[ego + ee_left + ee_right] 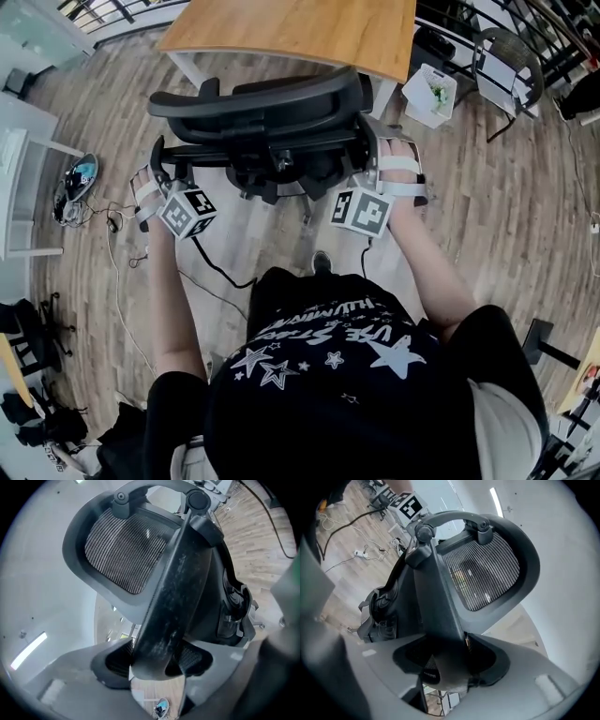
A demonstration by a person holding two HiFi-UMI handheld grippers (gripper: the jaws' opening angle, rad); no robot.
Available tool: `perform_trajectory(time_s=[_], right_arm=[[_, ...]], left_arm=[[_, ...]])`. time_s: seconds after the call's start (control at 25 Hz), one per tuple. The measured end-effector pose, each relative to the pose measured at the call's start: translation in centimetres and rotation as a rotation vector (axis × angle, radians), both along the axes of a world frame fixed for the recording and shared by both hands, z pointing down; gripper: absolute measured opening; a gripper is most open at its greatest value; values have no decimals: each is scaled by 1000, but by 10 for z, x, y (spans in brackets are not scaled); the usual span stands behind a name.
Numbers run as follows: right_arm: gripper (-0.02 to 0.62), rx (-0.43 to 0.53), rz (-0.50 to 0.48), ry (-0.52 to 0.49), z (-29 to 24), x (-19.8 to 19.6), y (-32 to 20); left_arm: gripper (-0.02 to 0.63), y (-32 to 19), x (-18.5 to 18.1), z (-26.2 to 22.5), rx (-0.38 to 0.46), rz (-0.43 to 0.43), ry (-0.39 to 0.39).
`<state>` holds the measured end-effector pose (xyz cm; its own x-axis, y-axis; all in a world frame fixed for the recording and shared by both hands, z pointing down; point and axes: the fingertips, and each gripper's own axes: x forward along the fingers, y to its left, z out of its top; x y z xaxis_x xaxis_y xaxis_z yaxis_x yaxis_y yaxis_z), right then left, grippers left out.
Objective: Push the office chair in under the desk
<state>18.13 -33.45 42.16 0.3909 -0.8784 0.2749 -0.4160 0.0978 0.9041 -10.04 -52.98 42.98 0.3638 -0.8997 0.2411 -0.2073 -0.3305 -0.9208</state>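
The office chair (272, 112) stood right at the near edge of the worktop (300, 28). Its back faced the person, and its dark top curve overlapped the edge in the head view. How far the seat reached beneath could not be told. The chair was black throughout, with a broad arched top rail of smooth moulded plastic and angular mechanism parts below it. The worktop was a flat slab of warm, lightly grained wood on a white leg (184, 66). The floor (506, 216) was laid in pale grey-brown planks, and a thin black cable (217, 269) snaked across it.

The left hand-held gripper (161, 159) was clamped on one side of the chair's back. In the left gripper view its grey jaws (152, 660) pinched a thick, rounded frame bar (173, 597) of scuffed, dusty black plastic. That bar rose toward a round pivot knob (197, 499). Beside it sat a mesh panel (124, 550), a fine dark weave stretched in a smooth oval rim.

The right hand-held gripper (370, 142) gripped the opposite side. In the right gripper view its jaws (445, 665) squeezed a matching matte bar (436, 602). The ribbed mesh (483, 573) curved away above it.

A white square bin (429, 94) stood on the floor beside the worktop.
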Motion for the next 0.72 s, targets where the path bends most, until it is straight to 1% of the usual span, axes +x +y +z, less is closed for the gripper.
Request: perform_trajectory(time_s=[0.16,0.36,0.56,0.72], right_arm=[[235,10,6,13,4,-1,-7],[235,32,30,34,7,5,-18],[235,12,83,19,4,24,-50],[235,4,126,19,5,39,-72]], left_arm=[[270,-16,5,4,-6,15,2],[270,-36,19,7,9,52,13],[270,-77,46,4,17,133,2],[270,-109,70,3,24,168,8]])
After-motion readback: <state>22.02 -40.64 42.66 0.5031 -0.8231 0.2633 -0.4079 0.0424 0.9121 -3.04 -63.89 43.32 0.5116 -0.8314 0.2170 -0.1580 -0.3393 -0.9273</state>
